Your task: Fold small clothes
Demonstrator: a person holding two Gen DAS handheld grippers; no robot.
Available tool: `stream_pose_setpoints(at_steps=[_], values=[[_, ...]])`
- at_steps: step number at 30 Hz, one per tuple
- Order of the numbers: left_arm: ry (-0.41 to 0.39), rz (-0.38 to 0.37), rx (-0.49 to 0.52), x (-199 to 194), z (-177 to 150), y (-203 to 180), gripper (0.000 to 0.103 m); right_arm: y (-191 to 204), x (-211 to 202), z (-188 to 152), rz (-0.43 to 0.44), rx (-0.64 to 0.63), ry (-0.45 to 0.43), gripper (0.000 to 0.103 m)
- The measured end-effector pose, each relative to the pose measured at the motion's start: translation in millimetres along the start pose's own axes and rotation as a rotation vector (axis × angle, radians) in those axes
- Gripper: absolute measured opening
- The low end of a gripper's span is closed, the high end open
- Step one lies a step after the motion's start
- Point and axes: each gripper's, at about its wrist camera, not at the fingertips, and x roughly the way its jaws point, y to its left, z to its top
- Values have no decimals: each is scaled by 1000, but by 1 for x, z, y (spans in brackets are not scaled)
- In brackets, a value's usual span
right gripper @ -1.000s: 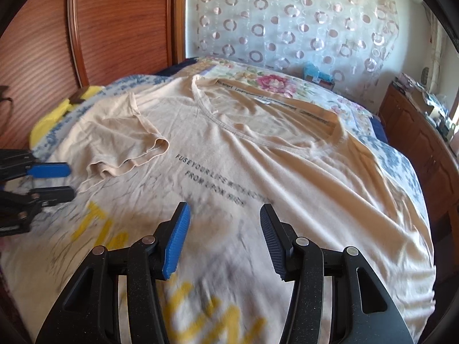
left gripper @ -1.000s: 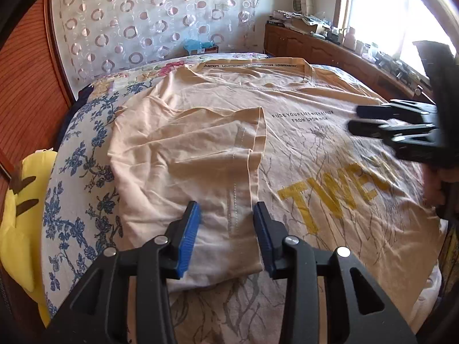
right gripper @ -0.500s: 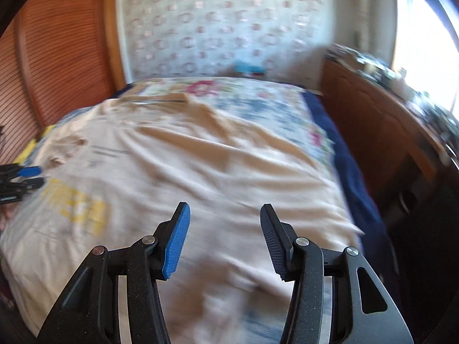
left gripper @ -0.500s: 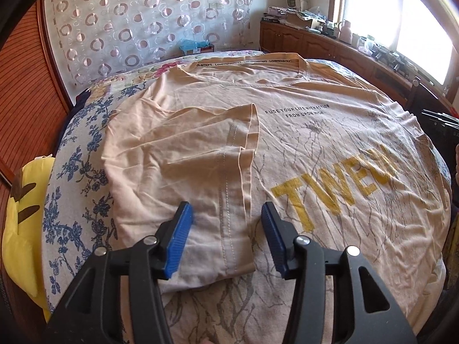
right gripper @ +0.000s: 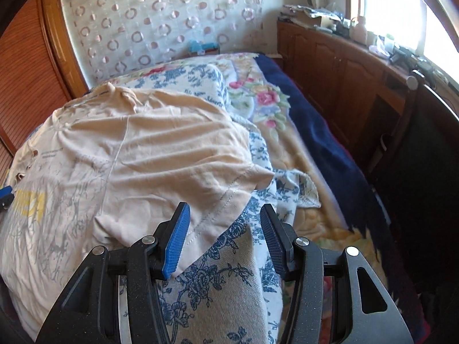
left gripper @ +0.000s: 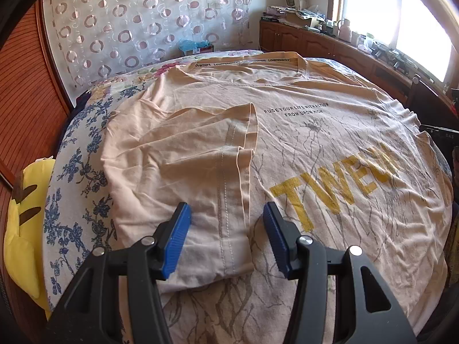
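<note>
A beige T-shirt [left gripper: 301, 132] with yellow letters lies spread face up on the bed. Its left side and sleeve [left gripper: 183, 154] are folded inward over the front. My left gripper [left gripper: 226, 238] is open and empty, just above the lower end of that folded part. In the right wrist view the shirt's other sleeve [right gripper: 200, 172] lies flat and unfolded at the shirt's right edge. My right gripper [right gripper: 221, 235] is open and empty, its jaws on either side of the sleeve's hem corner. A tip of the left gripper's fingers [right gripper: 5, 193] shows at the far left there.
The bed has a blue floral sheet [left gripper: 77, 189] and a flowered blanket [right gripper: 287, 132]. A yellow plush pillow [left gripper: 20, 229] lies at the left bed edge. Wooden cabinets [right gripper: 344, 66] with clutter run under the window on the right. A wooden wall [left gripper: 20, 91] stands left.
My right gripper has swung from over the shirt's chest to its right sleeve at the bed's right side. My left gripper has drawn back slightly and opened wider.
</note>
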Motion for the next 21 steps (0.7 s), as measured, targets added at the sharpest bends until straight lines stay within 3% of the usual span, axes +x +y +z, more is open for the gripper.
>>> stream_pose_setpoints(at_steps=[7,9,12,14,17,21], values=[[0,0,0,0,0,0,52,-24,11,11,104,91,30,52],[0,1,1,0,0,0,52,-27,12,14,129,100,38,48],[0,0,0,0,0,0,52,-22,10,18,115,72,25,32],[0,0,1,0,0,0,52,-16,7,20,44,24,-2,13],[0,-1,0,0,0,0,52,-11,1,21,8,-21,-37,3],[-3,8,-4,-1,-1,0,52,-1,-15,30,13,-51,-106,2]])
